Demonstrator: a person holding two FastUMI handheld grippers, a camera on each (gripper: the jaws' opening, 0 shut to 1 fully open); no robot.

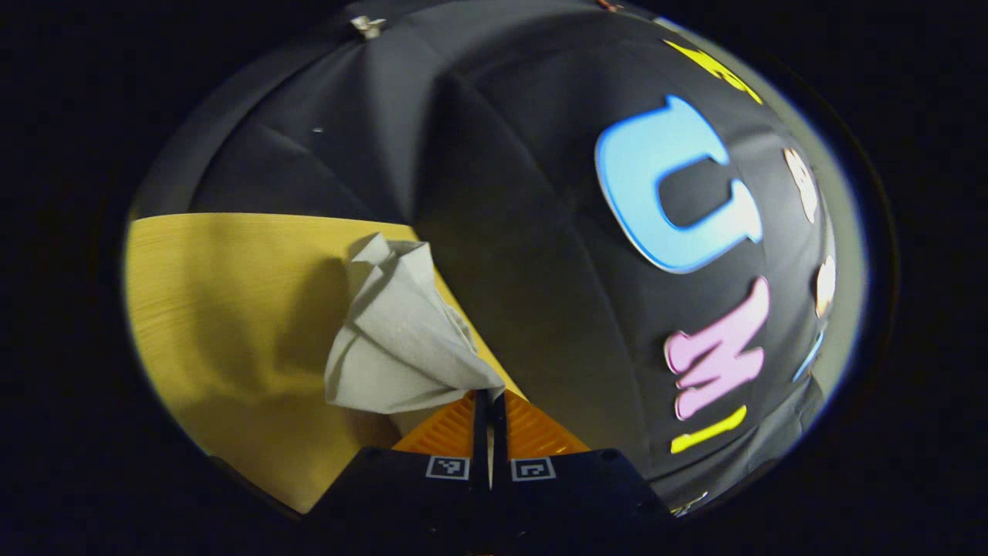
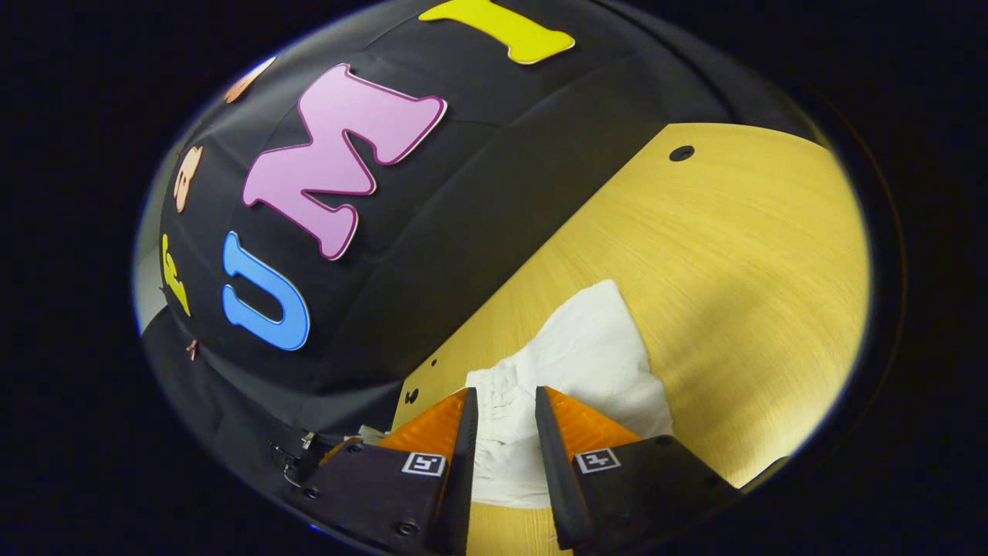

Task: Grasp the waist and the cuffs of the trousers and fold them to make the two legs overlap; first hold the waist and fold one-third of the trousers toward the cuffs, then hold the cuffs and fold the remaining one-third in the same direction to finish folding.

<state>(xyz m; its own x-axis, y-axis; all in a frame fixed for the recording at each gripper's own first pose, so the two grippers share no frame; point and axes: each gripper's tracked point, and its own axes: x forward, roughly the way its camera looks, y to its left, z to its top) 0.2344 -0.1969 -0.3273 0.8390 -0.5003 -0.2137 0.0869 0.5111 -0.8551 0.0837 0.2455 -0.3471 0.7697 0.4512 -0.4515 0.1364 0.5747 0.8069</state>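
In the left gripper view, the left gripper (image 1: 490, 401) was seen with its fingers pressed together on a pinched corner of the pale trousers (image 1: 401, 332), which were lifted in a bunch above the wooden table (image 1: 224, 309). In the right gripper view, the right gripper (image 2: 505, 405) was held apart, its fingers set either side of the gathered waist of the trousers (image 2: 587, 355), which lay on the table (image 2: 733, 232) ahead.

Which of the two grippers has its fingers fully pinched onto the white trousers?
The left gripper: its fingers meet on a corner of the white fabric trousers, lifted above the yellow wooden table. The right gripper has a gap, with gathered cloth between.
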